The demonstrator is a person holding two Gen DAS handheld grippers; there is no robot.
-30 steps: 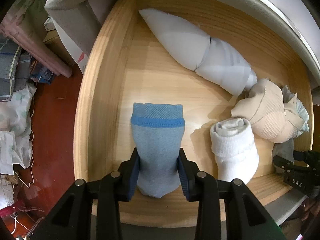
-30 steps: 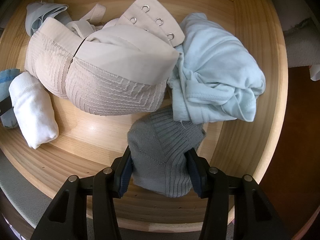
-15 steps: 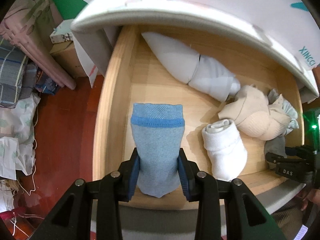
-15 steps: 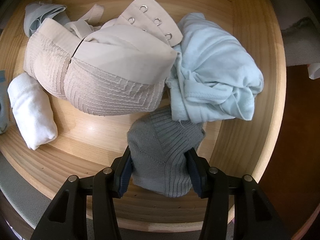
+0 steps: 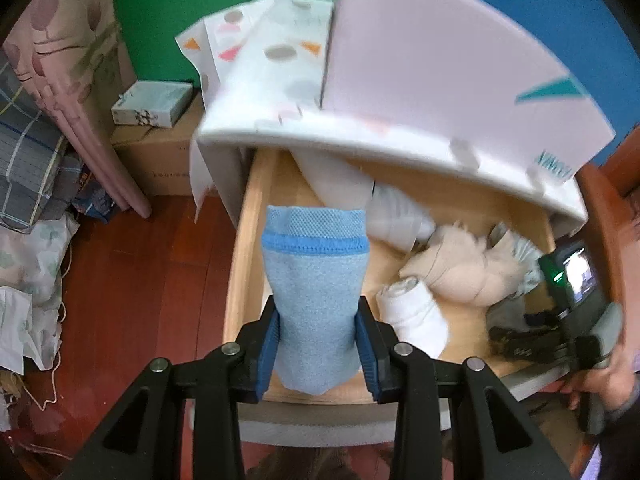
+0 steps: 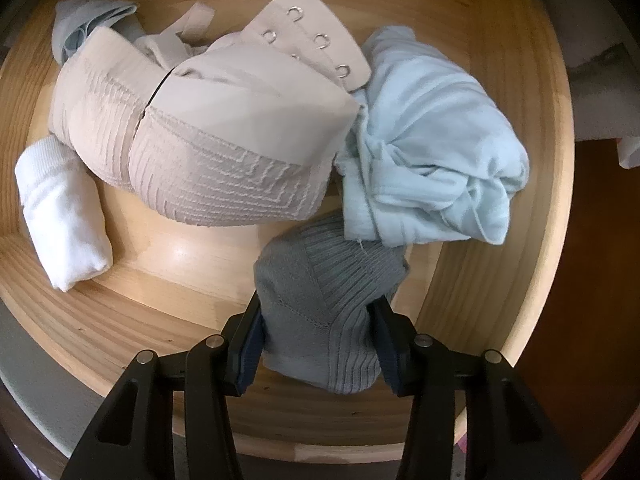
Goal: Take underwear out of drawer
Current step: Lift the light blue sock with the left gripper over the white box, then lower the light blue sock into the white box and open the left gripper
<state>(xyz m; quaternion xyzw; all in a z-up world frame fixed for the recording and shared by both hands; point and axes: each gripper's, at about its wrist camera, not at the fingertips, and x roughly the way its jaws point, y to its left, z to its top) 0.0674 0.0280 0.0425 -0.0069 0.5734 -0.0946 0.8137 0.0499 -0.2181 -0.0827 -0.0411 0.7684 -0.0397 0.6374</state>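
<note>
My left gripper point(image 5: 316, 344) is shut on a rolled light-blue garment point(image 5: 316, 280) with a darker blue band, held well above the open wooden drawer point(image 5: 244, 248). My right gripper point(image 6: 320, 344) is shut on a grey ribbed knit piece point(image 6: 320, 300) that lies low in the drawer's front right corner point(image 6: 500, 280). Next to it lie a beige bra point(image 6: 224, 148), a pale-blue bundle point(image 6: 432, 160) and a white rolled piece point(image 6: 64, 216). The right gripper also shows in the left wrist view point(image 5: 532, 332).
A white cabinet top point(image 5: 400, 92) overhangs the drawer's back. A long white roll point(image 5: 360, 196) lies at the back of the drawer. Red-brown floor point(image 5: 132, 280), a cardboard box point(image 5: 160, 156) and piled bedding point(image 5: 28, 184) are to the left.
My left gripper has risen and pulled back with the light-blue garment, lifting it out of the drawer. My right gripper has stayed shut on the grey piece, hardly moving.
</note>
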